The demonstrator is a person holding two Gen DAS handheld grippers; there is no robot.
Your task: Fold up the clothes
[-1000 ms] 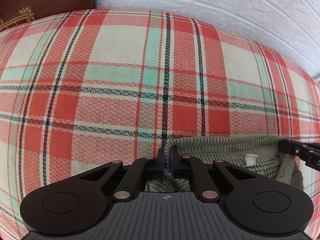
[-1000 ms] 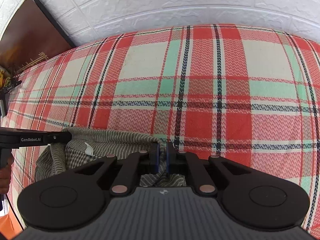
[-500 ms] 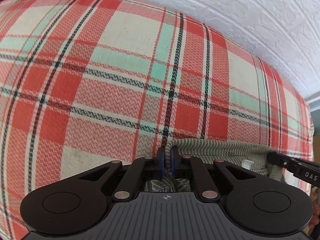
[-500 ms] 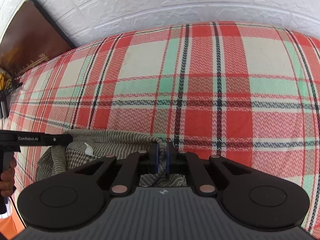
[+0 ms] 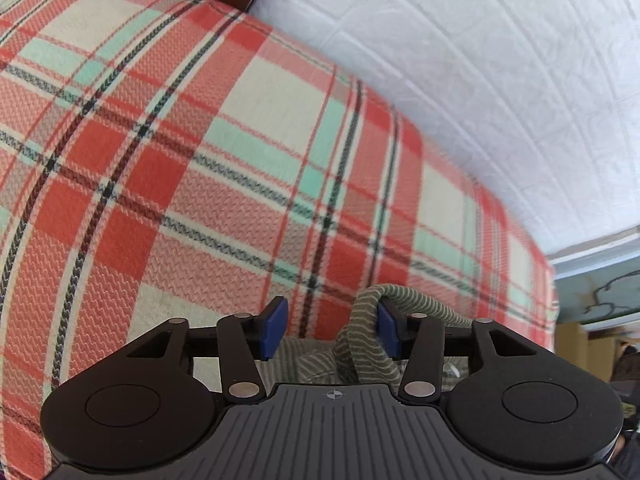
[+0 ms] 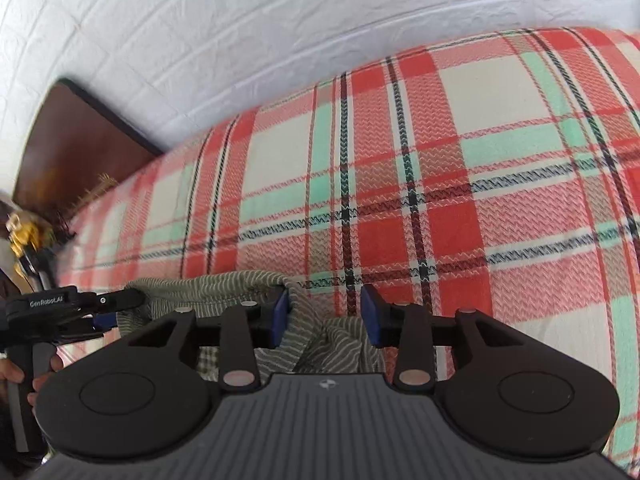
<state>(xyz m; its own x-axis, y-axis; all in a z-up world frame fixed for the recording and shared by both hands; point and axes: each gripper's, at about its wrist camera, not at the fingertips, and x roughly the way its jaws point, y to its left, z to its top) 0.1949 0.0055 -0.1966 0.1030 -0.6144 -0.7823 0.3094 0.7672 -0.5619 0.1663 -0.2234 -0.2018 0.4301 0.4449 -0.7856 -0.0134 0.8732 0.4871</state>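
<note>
Both grippers, left (image 5: 330,330) and right (image 6: 324,316), have released since earlier; jaws apart. Garment (image 6: 224,286) lies on blanket (image 5: 200,184), mostly hidden. Only right view shows a hand (image 6: 38,376).

The garment (image 6: 224,284) lies on the bed (image 6: 440,200), near its front edge; the wall (image 6: 280,20) stands behind the bed.

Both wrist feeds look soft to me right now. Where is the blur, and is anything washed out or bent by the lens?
Left wrist view: the plaid blanket smears toward the right edge, the green striped garment stays fairly sharp, and the white wall is bright but keeps its texture. Right wrist view: the left edge is blurred around the yellow object, and the fisheye bows the blanket's straight stripes.
</note>
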